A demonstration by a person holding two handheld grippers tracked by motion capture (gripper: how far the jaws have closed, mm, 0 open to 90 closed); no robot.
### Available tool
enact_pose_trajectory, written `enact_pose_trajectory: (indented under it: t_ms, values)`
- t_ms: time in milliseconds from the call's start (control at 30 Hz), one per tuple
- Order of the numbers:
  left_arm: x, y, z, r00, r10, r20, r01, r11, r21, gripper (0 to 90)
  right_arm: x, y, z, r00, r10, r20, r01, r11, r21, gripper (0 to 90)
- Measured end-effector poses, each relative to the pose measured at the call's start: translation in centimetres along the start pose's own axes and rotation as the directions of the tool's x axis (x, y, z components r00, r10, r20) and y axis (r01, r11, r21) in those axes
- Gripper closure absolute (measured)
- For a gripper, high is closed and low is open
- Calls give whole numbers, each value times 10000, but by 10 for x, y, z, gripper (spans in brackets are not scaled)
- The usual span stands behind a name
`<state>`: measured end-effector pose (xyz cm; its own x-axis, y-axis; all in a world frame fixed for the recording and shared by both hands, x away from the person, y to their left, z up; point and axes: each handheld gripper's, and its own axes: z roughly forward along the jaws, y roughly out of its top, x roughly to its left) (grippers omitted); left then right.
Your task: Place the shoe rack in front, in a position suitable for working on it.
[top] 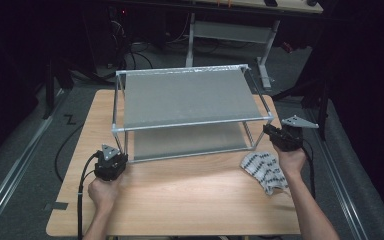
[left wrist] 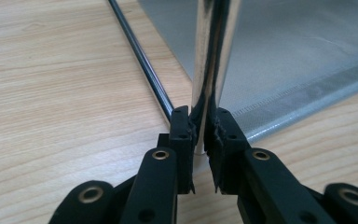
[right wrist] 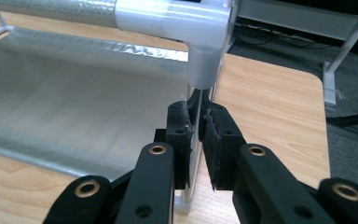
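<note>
Left gripper (top: 116, 156) sits at the near-left corner of the rack (top: 190, 97), low over the table (top: 180, 200). Left gripper view: both jaws closed on the rack's near-left upright post (left wrist: 210, 56), pads pressed to either side of the shiny tube close to its foot. A thin dark bottom rail (left wrist: 142, 60) runs away from that post along the wood.

Rack: two-tier metal frame, grey mesh fabric stretched across upper and lower levels, standing upright on the far half of the table, roughly centred. Lower shelf sheet (left wrist: 298, 60) lies just above the tabletop.

Right of centre, near the table's front-right area: a black-and-white patterned cloth (top: 265, 170), crumpled, lying flat on the wood just beside the person's right hand (top: 292, 159) and apart from the rack.

Right gripper (top: 275, 134) at the rack's near-right corner, held higher than the left one. Right gripper view: jaws clamped on the near-right upright post (right wrist: 195, 154) just below the pale plastic corner joint (right wrist: 200, 32) that ties the post to the top rail.
</note>
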<state>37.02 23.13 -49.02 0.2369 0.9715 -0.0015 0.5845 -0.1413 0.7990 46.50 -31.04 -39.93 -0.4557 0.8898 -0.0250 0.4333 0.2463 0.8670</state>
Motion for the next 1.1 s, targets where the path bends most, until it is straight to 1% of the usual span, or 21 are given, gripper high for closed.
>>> enact_pose_trajectory:
  t_ms: [267,300,433,500,533,567,600,633,667,700,733,767,833,867,933,967,1100]
  values:
    - [8,2,3,9995,-252,-170,251,9997,-51,803,7,-5,-6,9998,-90,-195,88,9999,-119,811]
    - [10,3,4,9995,-261,-186,261,9997,-29,803,8,-6,-7,9995,-123,-275,120,9998,-125,811]
    - [14,4,6,9993,-322,-177,321,9995,-26,803,10,-6,-8,9991,-218,-377,214,9997,-115,803]
    - [15,4,6,9993,-339,-128,339,9994,-42,803,8,-4,-7,9986,-172,-505,161,9996,-217,734]
    - [15,4,6,9994,-330,-127,330,9994,-40,803,6,-2,-7,9988,-110,-487,94,9994,-320,719]
    - [16,4,6,9994,-335,-118,335,9994,-43,803,3,2,-6,9979,33,-653,-66,9988,-495,710]
    - [16,4,6,9993,-341,-117,341,9994,-43,803,3,2,-6,9979,33,-653,-66,9988,-495,710]
    - [16,5,6,9993,-342,-128,342,9994,-42,803,4,4,-6,9978,10,-662,-44,9986,-521,731]
    - [16,5,7,9993,-351,-133,350,9994,-50,803,5,6,-6,9977,-80,-678,45,9987,-514,771]
    - [16,5,7,9991,-386,-182,385,9992,-65,803,7,7,-5,9974,-172,-704,138,9987,-490,793]
    - [17,5,7,9988,-454,-205,452,9989,-75,803,9,7,-5,9979,-270,-586,242,9986,-466,801]
    - [18,5,8,9985,-508,-220,506,9987,-100,802,10,6,-6,9979,-304,-578,277,9985,-471,803]
    - [21,5,10,9968,-782,-188,779,9968,-170,799,13,5,-8,9975,-345,-622,315,9983,-491,806]
    - [23,6,11,9963,-838,-179,835,9964,-144,796,15,4,-9,9971,-413,-641,381,9980,-508,808]
    - [25,12,14,9972,-681,-291,684,9976,90,798,16,3,-10,9970,-417,-648,384,9979,-513,808]
    - [26,13,16,9972,-680,-315,683,9976,96,799,17,3,-10,9971,-413,-642,379,9979,-521,809]
    - [26,13,17,9952,-914,-362,915,9958,-10,791,18,1,-11,9978,-358,-565,323,9975,-621,810]
